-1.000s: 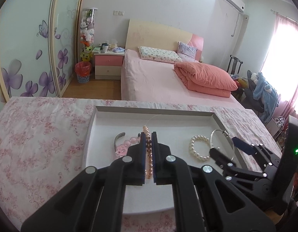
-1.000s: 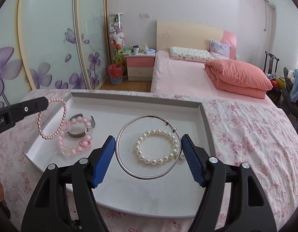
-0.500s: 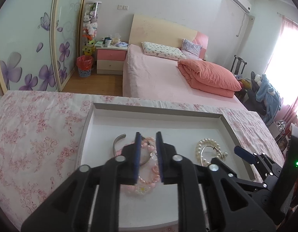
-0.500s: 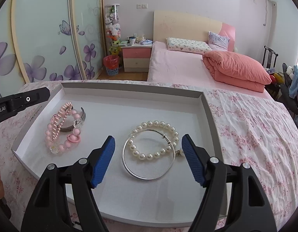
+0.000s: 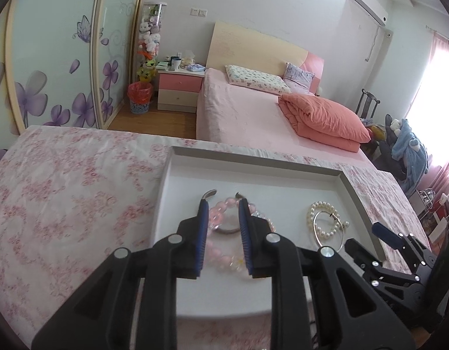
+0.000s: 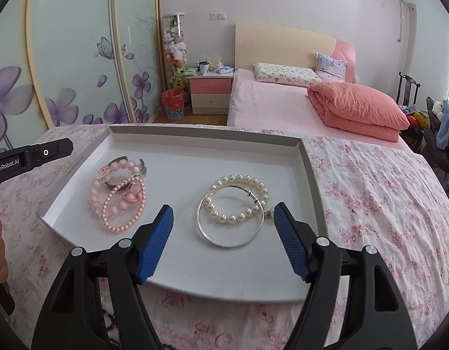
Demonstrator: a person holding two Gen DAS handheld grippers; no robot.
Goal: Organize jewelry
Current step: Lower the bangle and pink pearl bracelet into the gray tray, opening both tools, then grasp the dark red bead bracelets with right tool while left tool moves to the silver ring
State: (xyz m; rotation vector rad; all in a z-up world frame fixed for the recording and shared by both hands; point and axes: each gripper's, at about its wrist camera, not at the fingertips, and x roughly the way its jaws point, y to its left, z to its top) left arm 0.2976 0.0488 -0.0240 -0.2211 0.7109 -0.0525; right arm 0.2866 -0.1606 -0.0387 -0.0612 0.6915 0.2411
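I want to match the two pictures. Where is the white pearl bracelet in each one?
Left wrist view: the white pearl bracelet lies right of centre in the tray, near its right wall, crossed by the silver bangle.
Right wrist view: the bracelet lies just right of centre, under the silver bangle.
Shared landmark: the folded coral quilt on the bed.

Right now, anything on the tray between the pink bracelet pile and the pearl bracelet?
Nothing: in the right wrist view, bare tray floor separates the pink bracelet pile from the pearl bracelet.
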